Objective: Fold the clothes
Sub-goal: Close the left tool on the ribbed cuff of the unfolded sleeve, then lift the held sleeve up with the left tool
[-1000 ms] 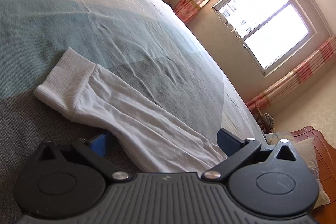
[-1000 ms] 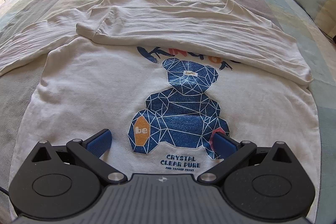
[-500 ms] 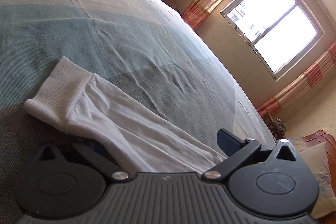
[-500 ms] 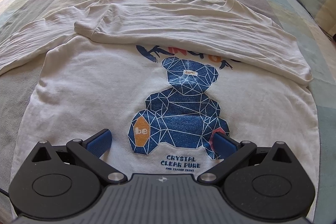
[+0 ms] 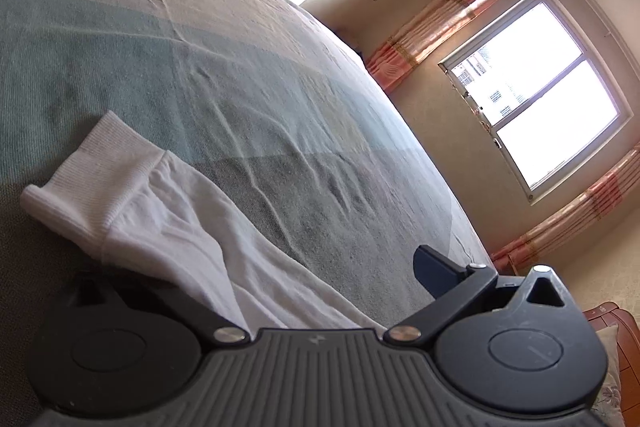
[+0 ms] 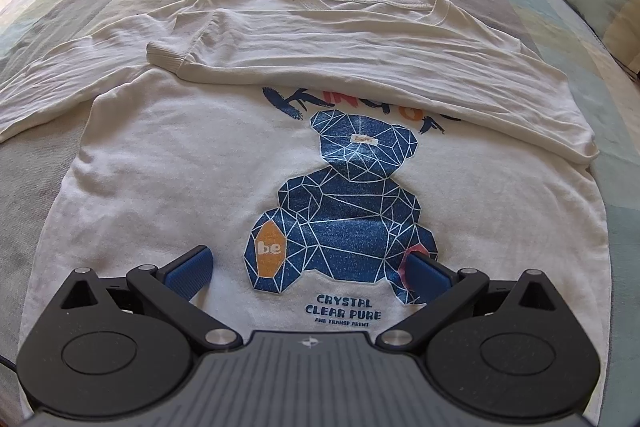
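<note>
Straddling the sleeve (image 5: 168, 227) on the bed (image 5: 280, 107), left gripper (image 5: 256, 291) kept fingers apart, one hidden under cloth; probably about to clamp and carry it across. Hovered right gripper (image 6: 310, 273), fingers apart, over the shirt (image 6: 180, 187); saw, unlike the left view, the other sleeve (image 6: 360, 63) already folded across the chest.

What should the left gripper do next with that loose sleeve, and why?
Probably close the left gripper on the sleeve. Its jaws stand open, and the sleeve runs between them with the cuff lying ahead on the bedspread. In the right wrist view the other sleeve already lies folded across the shirt, so this one likely goes next.
</note>
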The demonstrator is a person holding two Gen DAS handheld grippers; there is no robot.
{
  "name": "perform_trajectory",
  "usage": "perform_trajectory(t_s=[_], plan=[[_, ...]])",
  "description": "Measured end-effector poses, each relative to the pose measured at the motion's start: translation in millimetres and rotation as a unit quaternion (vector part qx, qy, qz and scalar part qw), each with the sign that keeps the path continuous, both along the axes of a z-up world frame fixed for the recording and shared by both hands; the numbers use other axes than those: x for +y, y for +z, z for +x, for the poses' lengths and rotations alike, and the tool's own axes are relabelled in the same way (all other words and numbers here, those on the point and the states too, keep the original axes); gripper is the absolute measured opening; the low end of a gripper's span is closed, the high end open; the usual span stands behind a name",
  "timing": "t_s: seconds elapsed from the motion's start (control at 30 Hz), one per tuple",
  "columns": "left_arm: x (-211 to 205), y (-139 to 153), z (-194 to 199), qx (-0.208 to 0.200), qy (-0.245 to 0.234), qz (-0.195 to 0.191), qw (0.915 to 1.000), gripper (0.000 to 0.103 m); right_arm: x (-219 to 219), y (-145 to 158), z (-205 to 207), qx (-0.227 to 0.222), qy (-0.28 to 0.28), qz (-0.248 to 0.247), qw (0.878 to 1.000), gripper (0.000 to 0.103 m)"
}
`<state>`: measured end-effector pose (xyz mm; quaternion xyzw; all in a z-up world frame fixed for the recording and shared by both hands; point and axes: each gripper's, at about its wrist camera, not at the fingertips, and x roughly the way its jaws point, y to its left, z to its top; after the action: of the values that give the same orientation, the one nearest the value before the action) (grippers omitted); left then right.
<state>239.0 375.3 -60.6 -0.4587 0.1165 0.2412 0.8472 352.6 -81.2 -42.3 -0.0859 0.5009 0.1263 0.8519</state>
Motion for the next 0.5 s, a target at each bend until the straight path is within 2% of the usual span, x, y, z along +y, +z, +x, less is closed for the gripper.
perform_trajectory(t_s=[0.3,0.5], plan=[[-16.2,45.3,8.2,-0.041,-0.034,0.044,0.9976,0.103,-3.5,3.4,-6.7,-0.013,0.022,0.008,1.000,0.103],[-35.0,72.2,22.6,-0.051,-0.068,0.069,0.9939,0.102,-3.5,28.9,-17.5,-0.046,0.065,0.049,0.996,0.103]])
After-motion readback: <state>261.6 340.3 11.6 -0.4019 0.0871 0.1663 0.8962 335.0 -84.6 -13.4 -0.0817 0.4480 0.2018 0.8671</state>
